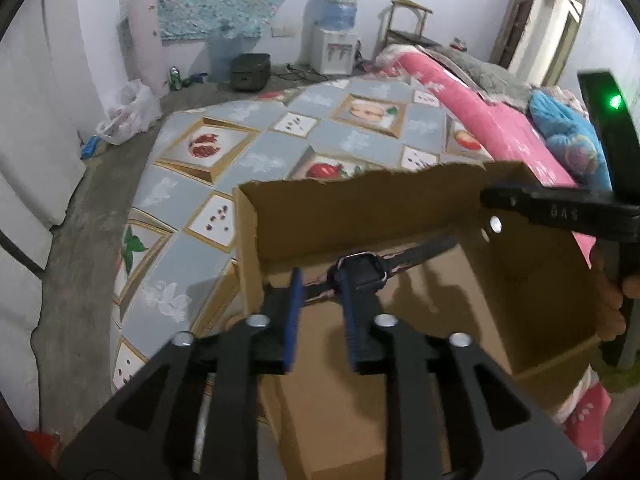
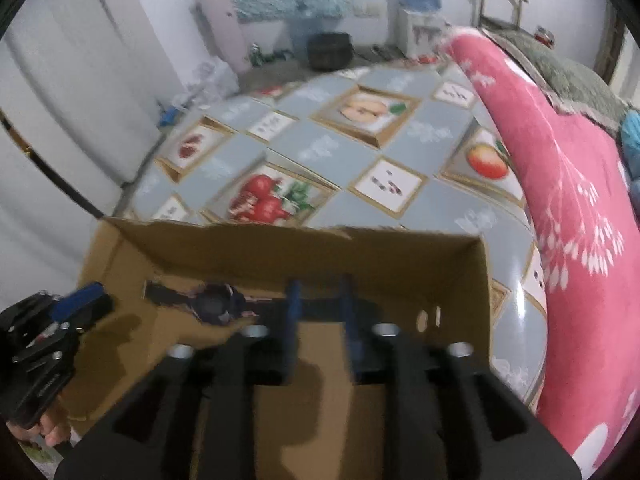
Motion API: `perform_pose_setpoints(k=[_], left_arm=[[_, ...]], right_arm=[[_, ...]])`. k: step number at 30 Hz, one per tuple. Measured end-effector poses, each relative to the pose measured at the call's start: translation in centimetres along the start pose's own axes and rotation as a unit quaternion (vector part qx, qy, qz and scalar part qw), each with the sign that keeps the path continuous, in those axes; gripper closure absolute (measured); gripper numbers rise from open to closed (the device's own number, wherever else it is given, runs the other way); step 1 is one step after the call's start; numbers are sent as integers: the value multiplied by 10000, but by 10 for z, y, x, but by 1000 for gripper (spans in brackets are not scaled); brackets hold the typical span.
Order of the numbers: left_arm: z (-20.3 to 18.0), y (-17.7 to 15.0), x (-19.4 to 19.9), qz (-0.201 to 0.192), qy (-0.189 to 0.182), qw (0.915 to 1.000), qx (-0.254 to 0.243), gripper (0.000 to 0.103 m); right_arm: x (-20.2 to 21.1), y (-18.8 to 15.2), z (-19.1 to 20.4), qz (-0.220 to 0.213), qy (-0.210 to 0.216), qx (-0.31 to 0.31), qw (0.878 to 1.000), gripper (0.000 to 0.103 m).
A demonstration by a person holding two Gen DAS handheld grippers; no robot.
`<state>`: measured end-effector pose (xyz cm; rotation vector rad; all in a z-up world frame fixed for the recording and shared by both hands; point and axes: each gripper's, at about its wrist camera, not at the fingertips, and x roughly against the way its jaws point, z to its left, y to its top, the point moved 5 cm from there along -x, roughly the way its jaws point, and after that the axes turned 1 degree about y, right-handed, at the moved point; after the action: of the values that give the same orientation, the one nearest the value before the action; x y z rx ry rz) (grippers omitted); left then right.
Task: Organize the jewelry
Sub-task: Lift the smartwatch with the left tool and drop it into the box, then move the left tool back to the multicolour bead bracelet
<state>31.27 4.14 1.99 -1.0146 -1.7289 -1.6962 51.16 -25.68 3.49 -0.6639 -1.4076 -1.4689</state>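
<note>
Watch [image 1: 362, 272] lies flat on the floor of the cardboard box [image 1: 360, 208], close against the box's far wall, and the box itself sits on the fruit-patterned tabletop [image 1: 256, 160] near its front edge. Its strap runs side to side along that far wall, so the long axis crosses the line of both pairs of fingers rather than pointing at them. The left gripper [image 1: 320, 292] has its fingers parted, with the watch face just ahead of the right-hand blue pad and seemingly not clamped; whether a pad touches the strap I cannot tell. The right gripper [image 2: 320, 300] also has its fingers spread, straddling the strap's right end [image 2: 320, 306], though blur hides any contact. Judging by this, the left fingers are nearer the watch face, and a grip across the strap's width looks the natural approach.
</note>
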Motion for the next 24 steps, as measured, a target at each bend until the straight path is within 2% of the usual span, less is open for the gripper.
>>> perform_pose_setpoints(k=[1, 3, 6, 10, 14, 15, 17, 20, 24], left_arm=[[2, 1, -1, -36, -59, 10000, 51, 74], [5, 0, 4, -133, -132, 9997, 146, 62], [6, 0, 16, -319, -172, 9992, 153, 54], [5, -7, 48, -619, -248, 9977, 95, 40], [4, -33, 100, -1068, -424, 9934, -64, 21], [4, -43, 111, -1180, -452, 9919, -100, 17], [6, -64, 124, -1303, -446, 9904, -81, 12], [15, -114, 124, -1137, -346, 9927, 191, 11], [29, -177, 91, -485, 5, 9968, 631, 11]], right_arm=[[1, -1, -2, -9, 33, -13, 10000, 70], [7, -5, -3, -51, -22, 48, 10000, 66], [21, -10, -5, -176, -41, 121, 9998, 61], [62, -21, -5, -557, 92, 241, 9981, 59], [128, -47, 1, -1283, 309, 467, 9902, 39], [143, -56, 3, -1464, 391, 530, 9870, 32], [174, -87, 7, -1823, 540, 666, 9795, 25], [186, -133, 11, -1926, 493, 820, 9766, 17], [152, -199, 11, -1294, 237, 804, 9880, 14]])
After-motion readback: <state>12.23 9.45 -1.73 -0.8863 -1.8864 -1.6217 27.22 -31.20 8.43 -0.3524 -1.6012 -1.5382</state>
